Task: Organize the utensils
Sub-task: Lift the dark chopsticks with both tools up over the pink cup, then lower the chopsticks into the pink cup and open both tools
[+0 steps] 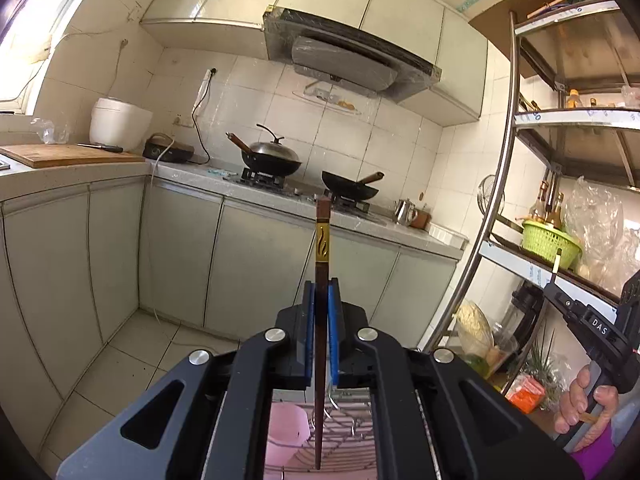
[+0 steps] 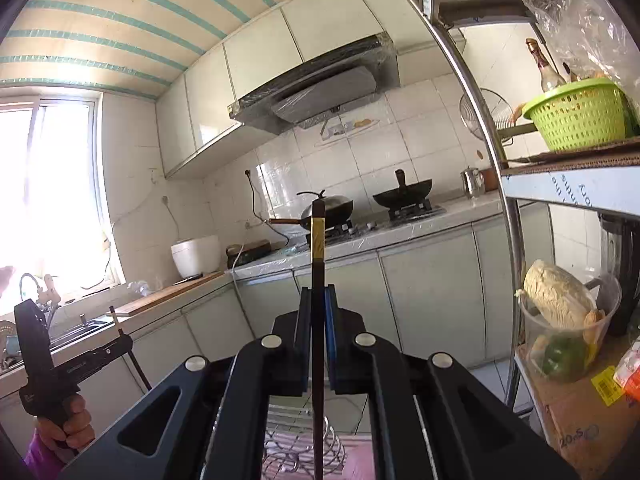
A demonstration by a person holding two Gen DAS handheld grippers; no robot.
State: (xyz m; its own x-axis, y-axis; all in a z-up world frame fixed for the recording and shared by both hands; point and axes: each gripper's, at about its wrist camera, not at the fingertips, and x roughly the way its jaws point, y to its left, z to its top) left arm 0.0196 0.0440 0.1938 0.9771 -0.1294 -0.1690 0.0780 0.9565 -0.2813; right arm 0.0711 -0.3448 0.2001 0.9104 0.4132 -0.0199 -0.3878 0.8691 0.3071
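My left gripper (image 1: 321, 292) is shut on a dark brown chopstick (image 1: 322, 248) with a gold band, held upright; its thin end hangs below the jaws over a wire rack (image 1: 340, 432) and a pink cup (image 1: 286, 428). My right gripper (image 2: 318, 296) is shut on a second dark chopstick (image 2: 317, 240) with a gold band, also upright, above the same wire rack (image 2: 296, 448). The right gripper shows in the left wrist view (image 1: 554, 276) at far right, the left gripper in the right wrist view (image 2: 116, 328) at lower left.
A counter with two woks on a stove (image 1: 272, 158), a rice cooker (image 1: 118, 124) and a cutting board (image 1: 68, 154) runs along the far wall. A metal shelf unit (image 1: 500, 200) with a green basket (image 2: 580, 114), bottles and vegetables stands at right.
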